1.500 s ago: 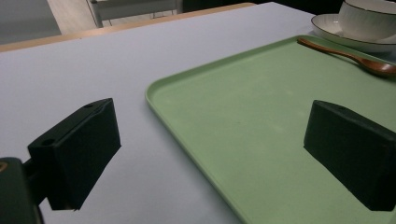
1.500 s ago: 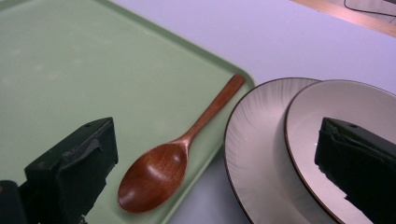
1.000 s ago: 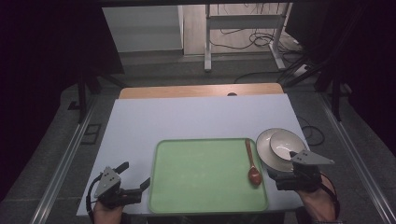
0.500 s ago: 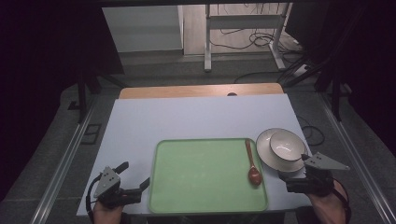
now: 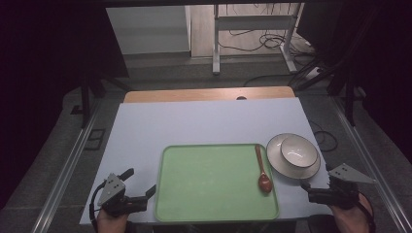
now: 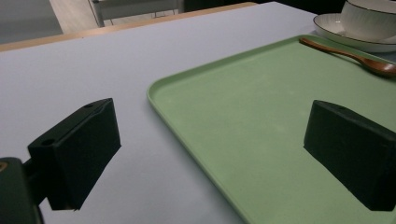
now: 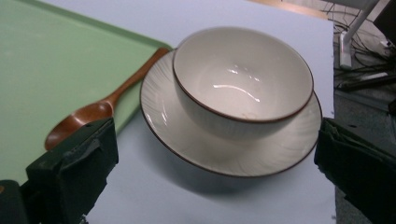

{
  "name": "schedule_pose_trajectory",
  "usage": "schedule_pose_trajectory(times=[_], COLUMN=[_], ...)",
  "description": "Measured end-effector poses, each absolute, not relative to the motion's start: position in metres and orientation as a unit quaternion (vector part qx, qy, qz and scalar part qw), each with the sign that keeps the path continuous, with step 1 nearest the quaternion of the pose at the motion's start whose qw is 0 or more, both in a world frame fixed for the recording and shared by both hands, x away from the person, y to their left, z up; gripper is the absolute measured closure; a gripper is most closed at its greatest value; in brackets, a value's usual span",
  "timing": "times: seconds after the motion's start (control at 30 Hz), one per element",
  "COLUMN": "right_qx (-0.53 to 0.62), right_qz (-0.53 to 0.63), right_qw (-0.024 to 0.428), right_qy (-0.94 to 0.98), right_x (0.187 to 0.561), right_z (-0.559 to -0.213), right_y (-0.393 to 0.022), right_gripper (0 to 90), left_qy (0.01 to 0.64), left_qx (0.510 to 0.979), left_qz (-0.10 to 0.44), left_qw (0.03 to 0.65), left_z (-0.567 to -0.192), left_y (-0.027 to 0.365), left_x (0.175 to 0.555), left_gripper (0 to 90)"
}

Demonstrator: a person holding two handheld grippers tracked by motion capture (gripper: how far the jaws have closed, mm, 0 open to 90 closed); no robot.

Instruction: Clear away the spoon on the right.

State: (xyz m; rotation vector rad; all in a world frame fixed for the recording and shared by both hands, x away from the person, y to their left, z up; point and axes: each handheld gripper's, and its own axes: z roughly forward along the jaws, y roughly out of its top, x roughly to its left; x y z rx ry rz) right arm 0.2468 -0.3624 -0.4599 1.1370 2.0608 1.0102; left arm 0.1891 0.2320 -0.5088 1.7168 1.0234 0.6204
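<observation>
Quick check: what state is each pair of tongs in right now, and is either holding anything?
Left tongs: open, holding nothing, over the near left edge of the green tray.
Right tongs: open, holding nothing, facing the bowl on its plate.

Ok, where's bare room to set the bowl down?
Most of the tray is bare, left of the spoon. The table beyond the tray is bare too, up to its far edge. It is crowded at the right, where the bowl sits on its plate beside the spoon.
</observation>
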Motion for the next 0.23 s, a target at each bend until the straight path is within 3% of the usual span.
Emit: schedule_pose_trajectory(times=[0.23], right_qx=[0.436], right_qz=[0.363], right_qw=[0.275], right_qy=[0.776], right_x=[0.2505], right_z=[-0.4677], right_y=[-0.3653], right_gripper=[0.0], left_qy=[0.422], left_qx=[0.711], left_qz=[0.257], left_qw=[0.5], left_z=[-0.5085], left_y=[0.2313], left_x=[0.1895], left_gripper=[3.5])
